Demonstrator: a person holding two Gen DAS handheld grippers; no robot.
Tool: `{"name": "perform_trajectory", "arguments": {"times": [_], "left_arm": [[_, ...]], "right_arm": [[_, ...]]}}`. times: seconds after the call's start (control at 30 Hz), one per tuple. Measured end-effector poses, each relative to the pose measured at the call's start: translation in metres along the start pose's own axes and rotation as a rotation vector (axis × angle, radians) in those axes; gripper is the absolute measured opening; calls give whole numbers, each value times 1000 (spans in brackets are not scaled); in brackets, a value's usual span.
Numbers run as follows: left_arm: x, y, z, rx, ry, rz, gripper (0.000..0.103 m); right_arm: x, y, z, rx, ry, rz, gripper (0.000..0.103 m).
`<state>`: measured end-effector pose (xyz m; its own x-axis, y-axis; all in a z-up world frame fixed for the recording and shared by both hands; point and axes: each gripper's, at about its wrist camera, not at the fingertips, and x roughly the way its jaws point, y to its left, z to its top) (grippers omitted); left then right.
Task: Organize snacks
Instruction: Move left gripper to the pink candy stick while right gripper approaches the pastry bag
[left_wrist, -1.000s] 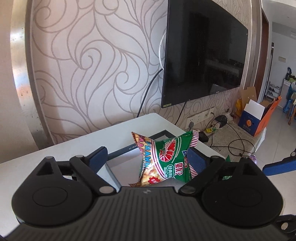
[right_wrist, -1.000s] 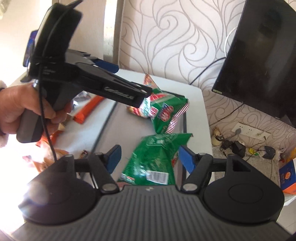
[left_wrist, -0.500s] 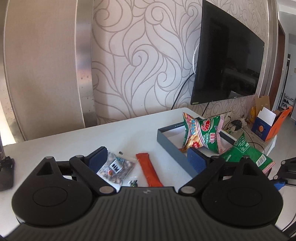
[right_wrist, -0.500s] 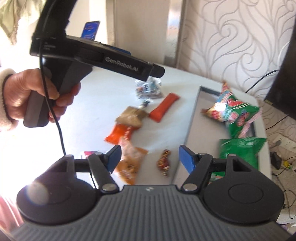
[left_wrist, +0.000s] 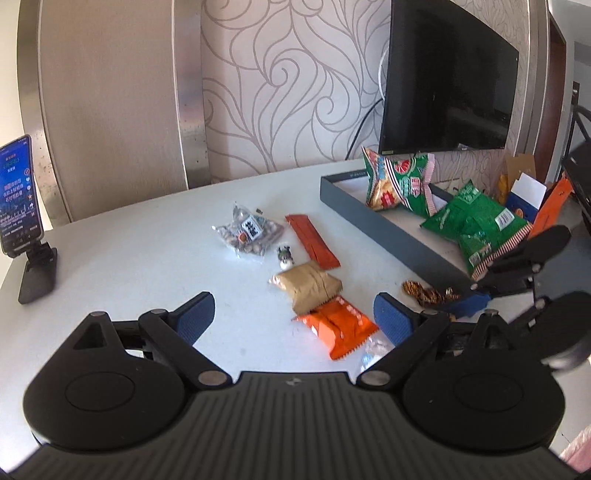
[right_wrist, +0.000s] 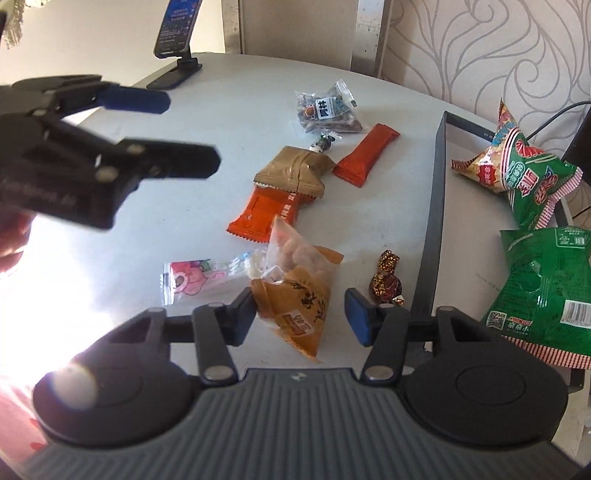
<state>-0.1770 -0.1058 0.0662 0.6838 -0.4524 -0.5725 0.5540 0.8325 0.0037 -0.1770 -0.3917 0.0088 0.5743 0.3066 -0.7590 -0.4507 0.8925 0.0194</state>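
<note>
Both claws gape wide, holding nothing: the left gripper (left_wrist: 293, 317) hovers over loose snacks on the table (left_wrist: 147, 258); the right gripper (right_wrist: 300, 312) straddles an orange-brown pouch (right_wrist: 295, 295); two green bags (right_wrist: 524, 173) lie in the tray (right_wrist: 430, 229).

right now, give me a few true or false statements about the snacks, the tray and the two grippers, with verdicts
1. Two green snack bags lie in the dark tray. True.
2. The left gripper is shut on the orange packet. False: its jaws are open and hold nothing.
3. The red bar lies on the table, outside the tray. True.
4. The brown packet lies apart from the orange packet. False: it overlaps its upper end.
5. The right gripper has open jaws, with a clear bag of orange snacks between them. True.
6. The foil-wrapped candy sits inside the tray. False: it lies on the table beside the tray's wall.
</note>
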Motion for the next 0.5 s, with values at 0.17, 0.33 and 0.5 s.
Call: {"name": "perform_trajectory", "arguments": {"times": [0.17,0.33,0.5], "left_arm": [[2,-13,-19,21,32,-37,95],[14,-34,-30,86,72,-84,91],[32,-42,-43,110,146,-113,67]], "right_arm": [[0,-4,-2,-9,7,-30,42],[-3,-9,-5,-1,20,-35,42],[-5,-13,-8,3,27,-40,42]]}}
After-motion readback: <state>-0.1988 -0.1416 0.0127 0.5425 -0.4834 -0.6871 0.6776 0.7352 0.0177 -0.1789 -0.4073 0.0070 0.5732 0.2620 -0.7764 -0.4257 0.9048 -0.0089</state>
